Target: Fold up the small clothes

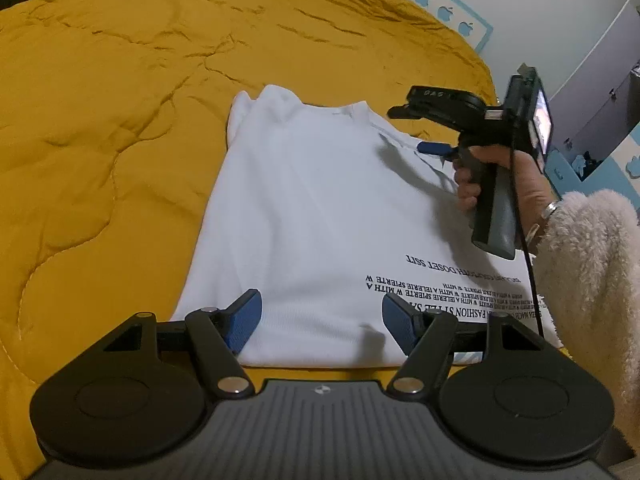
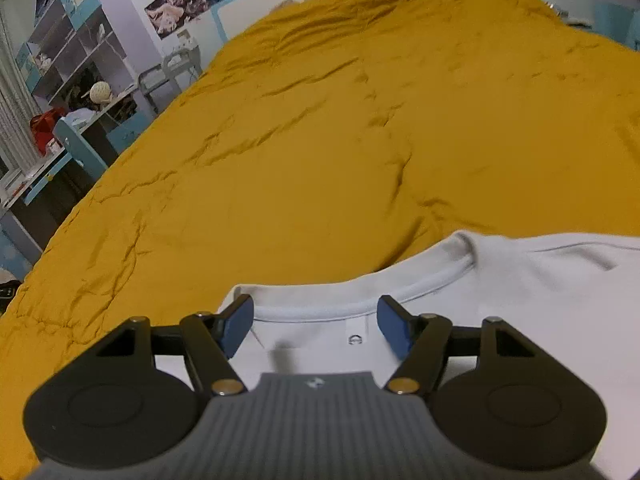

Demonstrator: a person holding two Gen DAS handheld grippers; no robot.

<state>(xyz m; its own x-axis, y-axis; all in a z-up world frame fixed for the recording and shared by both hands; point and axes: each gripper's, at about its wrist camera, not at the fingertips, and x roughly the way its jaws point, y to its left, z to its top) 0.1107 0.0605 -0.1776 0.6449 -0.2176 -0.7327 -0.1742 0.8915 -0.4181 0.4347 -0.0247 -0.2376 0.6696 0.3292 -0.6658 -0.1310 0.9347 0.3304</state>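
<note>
A white T-shirt point(image 1: 320, 208) with black printed text lies partly folded on a mustard-yellow quilt point(image 1: 100, 120). My left gripper point(image 1: 322, 322) is open just above the shirt's near edge, with nothing between its blue pads. The right gripper point(image 1: 434, 148), held by a hand in a fluffy cream sleeve point(image 1: 592, 264), hovers over the shirt's right side. In the right wrist view the right gripper point(image 2: 316, 326) stands open over the shirt's collar point(image 2: 360, 300), and its pads touch no cloth.
The quilt point(image 2: 320, 140) covers a wide bed around the shirt. Shelves and a blue desk point(image 2: 68, 120) stand beyond the bed's left edge. A wall with blue apple stickers point(image 1: 444, 12) lies past the bed's far right corner.
</note>
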